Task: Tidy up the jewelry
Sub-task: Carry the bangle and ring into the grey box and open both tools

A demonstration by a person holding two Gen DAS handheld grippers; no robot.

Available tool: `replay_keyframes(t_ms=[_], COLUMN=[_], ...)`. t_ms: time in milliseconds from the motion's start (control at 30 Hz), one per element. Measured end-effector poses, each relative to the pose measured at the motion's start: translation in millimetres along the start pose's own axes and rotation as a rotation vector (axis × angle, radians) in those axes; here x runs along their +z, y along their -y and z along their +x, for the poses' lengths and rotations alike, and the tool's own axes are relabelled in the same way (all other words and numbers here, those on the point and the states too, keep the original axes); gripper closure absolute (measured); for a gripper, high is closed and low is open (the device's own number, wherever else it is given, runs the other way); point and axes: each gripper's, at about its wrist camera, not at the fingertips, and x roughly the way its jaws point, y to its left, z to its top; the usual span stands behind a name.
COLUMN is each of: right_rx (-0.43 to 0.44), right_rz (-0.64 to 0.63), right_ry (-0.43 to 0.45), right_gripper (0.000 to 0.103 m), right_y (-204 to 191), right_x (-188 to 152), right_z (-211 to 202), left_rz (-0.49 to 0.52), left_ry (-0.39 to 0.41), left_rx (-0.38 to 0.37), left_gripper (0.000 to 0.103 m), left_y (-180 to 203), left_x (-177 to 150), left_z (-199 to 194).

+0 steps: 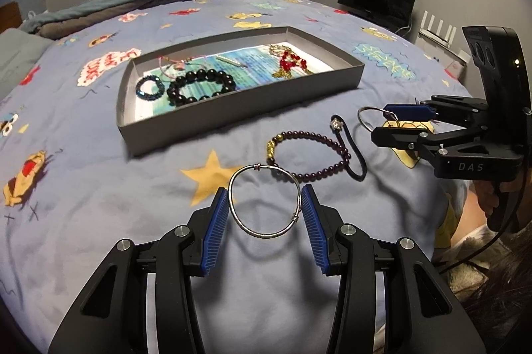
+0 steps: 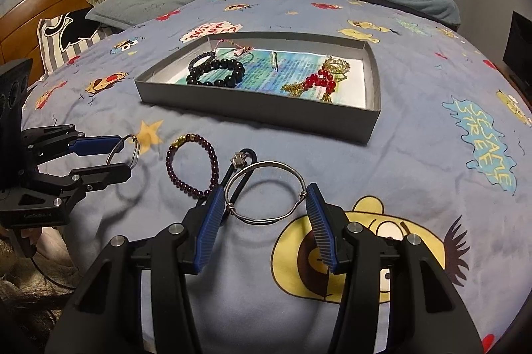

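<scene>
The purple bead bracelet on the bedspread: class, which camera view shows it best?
Left wrist view: the purple bead bracelet lies fully visible, gold beads included. In the right wrist view, the right gripper's fingers hide its near end.

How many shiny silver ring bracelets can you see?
2. One silver bangle is held between the pads of the left hand-held gripper; the other silver bangle is held in the right hand-held gripper. More might hide in the tray.
</scene>
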Motion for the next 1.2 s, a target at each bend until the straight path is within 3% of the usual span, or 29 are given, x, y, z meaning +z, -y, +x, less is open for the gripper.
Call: replay_keyframes(t_ms=[500,767,1200], right_rx=[-0.015,-0.016,-0.050], right_rz=[0.021,0.013,0.033], right_ry=[0.081,0.109,0.035], right_gripper=[0.053,0.053,0.053], right_y=[21,26,36], right_x=[49,85,128], right_z=[-10,1,67], left_rz=[0.009,-0.031,-0.034], left_ry=[0.045,-0.043,-0.225], left_rx=[0.050,0.109,0.144], left_gripper=[0.056,0.056,0.056], left_y=[-38,-70,-96], left_x=[52,77,99], left_z=[-12,8,60])
